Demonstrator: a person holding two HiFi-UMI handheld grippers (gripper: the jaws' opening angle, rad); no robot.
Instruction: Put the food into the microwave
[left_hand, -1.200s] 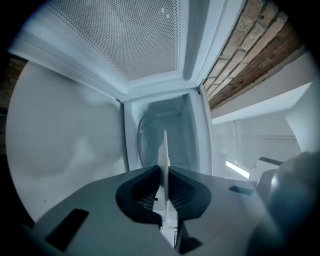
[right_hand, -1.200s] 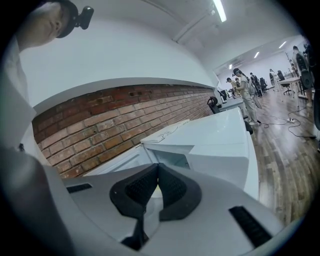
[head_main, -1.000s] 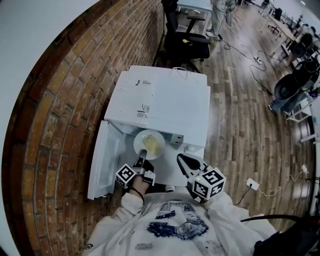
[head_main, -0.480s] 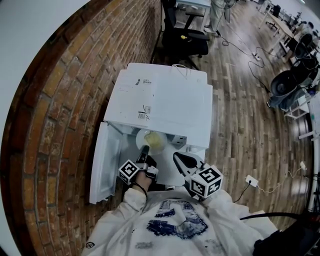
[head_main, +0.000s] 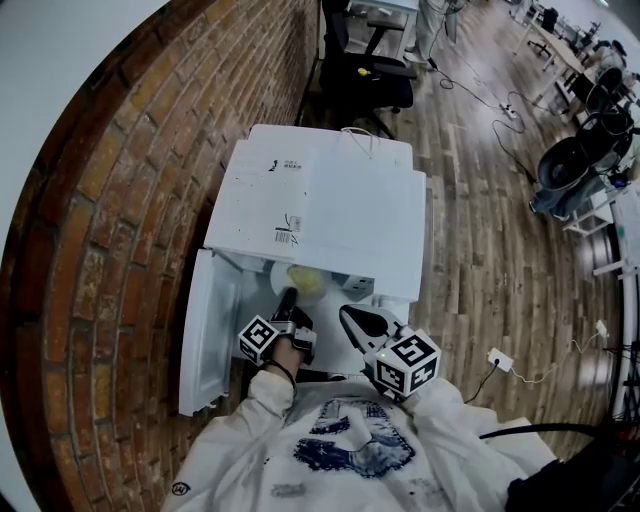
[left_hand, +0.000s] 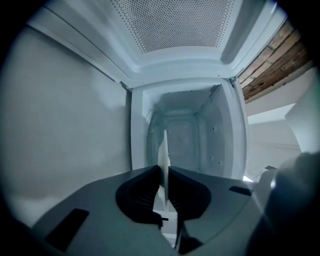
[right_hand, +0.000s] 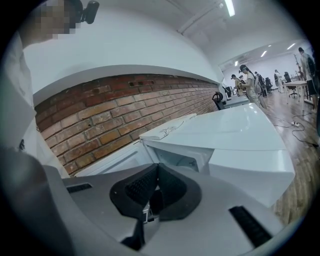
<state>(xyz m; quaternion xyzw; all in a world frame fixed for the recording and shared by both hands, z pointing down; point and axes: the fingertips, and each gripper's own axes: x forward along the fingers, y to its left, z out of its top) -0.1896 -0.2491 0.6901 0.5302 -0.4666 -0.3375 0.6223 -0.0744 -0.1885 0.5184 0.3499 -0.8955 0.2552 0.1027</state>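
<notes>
A white microwave (head_main: 330, 205) stands on the floor with its door (head_main: 205, 330) swung open to the left. A white plate (head_main: 296, 281) with yellow food (head_main: 306, 274) is partly under the oven's top, inside the opening. My left gripper (head_main: 288, 297) is shut on the plate's near rim. In the left gripper view the plate (left_hand: 163, 147) shows edge-on between the jaws of the left gripper (left_hand: 165, 172), with the oven cavity (left_hand: 192, 132) ahead. My right gripper (head_main: 348, 314) hovers just right of the opening, shut with nothing in it. The right gripper (right_hand: 156, 169) faces the microwave (right_hand: 225, 135).
A brick wall (head_main: 130, 180) runs along the left, close behind the open door. A black office chair (head_main: 370, 75) stands beyond the microwave. Cables and a power strip (head_main: 500, 359) lie on the wood floor at right. People stand far off (right_hand: 247, 80).
My left gripper has pushed the plate forward into the microwave, so less of the plate shows. The right gripper has drifted forward and slightly left alongside it.
</notes>
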